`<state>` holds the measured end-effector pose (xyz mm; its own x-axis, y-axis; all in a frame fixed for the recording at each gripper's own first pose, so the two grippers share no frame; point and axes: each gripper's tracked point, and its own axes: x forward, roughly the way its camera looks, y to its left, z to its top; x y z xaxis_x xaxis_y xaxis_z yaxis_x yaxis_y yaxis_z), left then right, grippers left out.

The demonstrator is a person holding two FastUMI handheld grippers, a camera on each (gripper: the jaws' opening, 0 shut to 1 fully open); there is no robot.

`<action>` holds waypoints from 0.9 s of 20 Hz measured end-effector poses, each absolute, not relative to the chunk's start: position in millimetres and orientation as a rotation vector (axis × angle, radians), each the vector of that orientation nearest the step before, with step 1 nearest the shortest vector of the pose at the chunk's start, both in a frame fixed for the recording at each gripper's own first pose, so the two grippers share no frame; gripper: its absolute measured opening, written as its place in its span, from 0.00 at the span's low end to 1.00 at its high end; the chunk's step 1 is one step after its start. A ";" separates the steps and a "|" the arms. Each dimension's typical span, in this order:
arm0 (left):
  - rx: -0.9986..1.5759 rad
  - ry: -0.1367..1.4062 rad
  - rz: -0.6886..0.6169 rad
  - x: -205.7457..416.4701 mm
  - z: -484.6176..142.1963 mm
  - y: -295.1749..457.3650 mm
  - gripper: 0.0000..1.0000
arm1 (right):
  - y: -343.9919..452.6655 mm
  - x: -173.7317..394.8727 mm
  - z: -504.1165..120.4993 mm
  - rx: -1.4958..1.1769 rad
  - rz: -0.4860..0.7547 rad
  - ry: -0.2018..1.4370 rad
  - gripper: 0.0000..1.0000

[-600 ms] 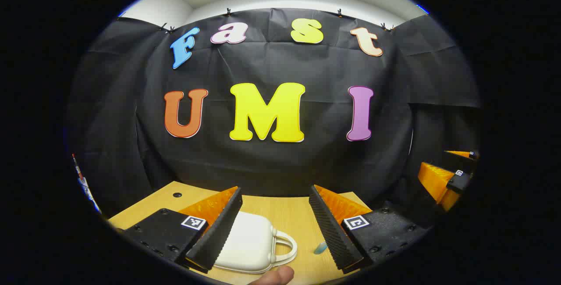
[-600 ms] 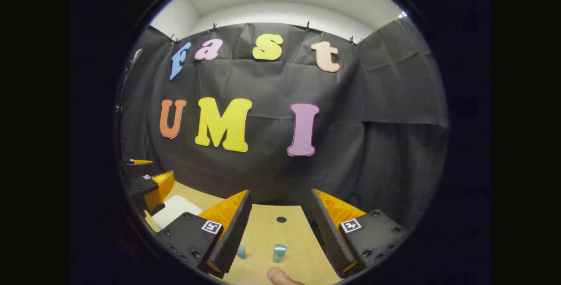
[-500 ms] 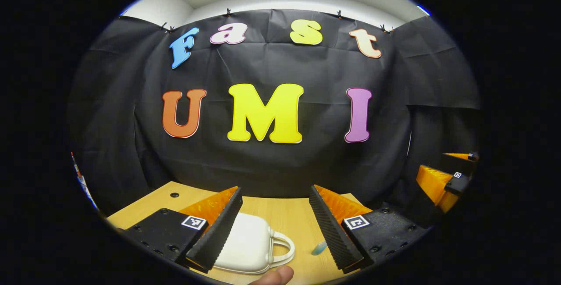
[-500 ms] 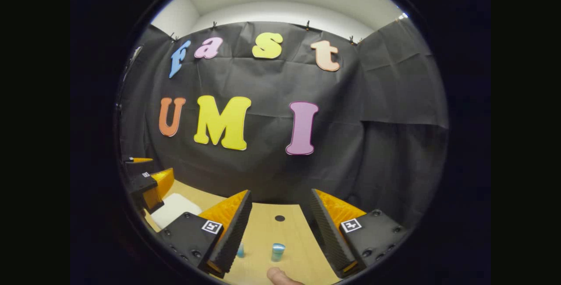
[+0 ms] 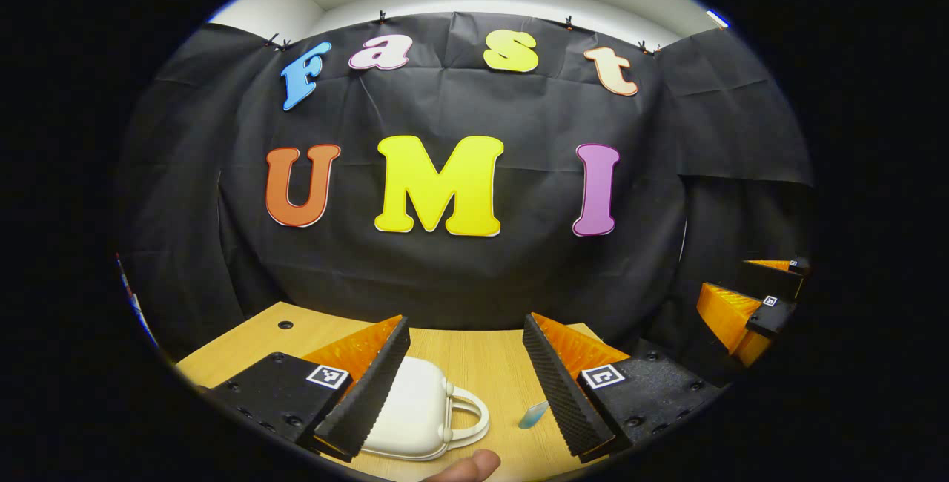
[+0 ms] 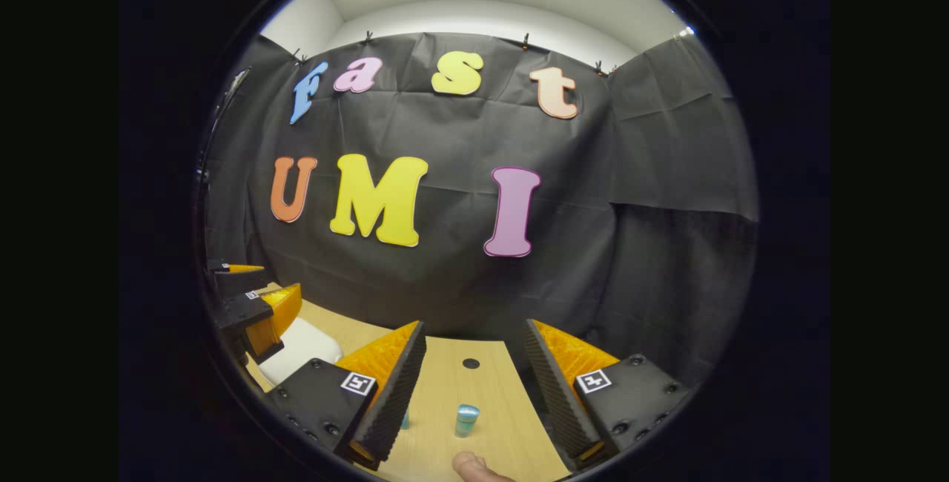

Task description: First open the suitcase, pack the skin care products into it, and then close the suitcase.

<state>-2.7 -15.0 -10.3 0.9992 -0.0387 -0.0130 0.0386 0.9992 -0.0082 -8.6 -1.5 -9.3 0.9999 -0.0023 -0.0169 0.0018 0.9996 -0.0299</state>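
White and closed, the suitcase (image 5: 415, 411) lay on the wooden table (image 5: 482, 356). Above it the left gripper (image 5: 463, 385) hovered, fingers spread. Beside the suitcase, the right gripper (image 6: 471, 393), fingers spread, hung over a small blue bottle (image 6: 466, 420).

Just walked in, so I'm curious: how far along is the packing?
Nothing looks done yet. The white suitcase lies closed on the table. Both hand-held grippers, left and right, hover open and empty. The blue bottle still waits outside. Opening, packing and closing all remain.
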 end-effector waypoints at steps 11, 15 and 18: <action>0.184 0.057 -0.047 8.7 -70.3 -27.9 0.98 | -48.0 -0.8 -28.2 -0.045 -0.072 0.063 0.79; 0.374 0.084 -0.066 18.3 -115.8 -36.2 0.98 | -82.8 -4.8 -36.6 -0.076 -0.120 0.074 0.80; 0.524 0.103 -0.085 22.1 -153.3 -35.7 0.98 | -105.2 -13.0 -45.3 -0.084 -0.141 0.086 0.80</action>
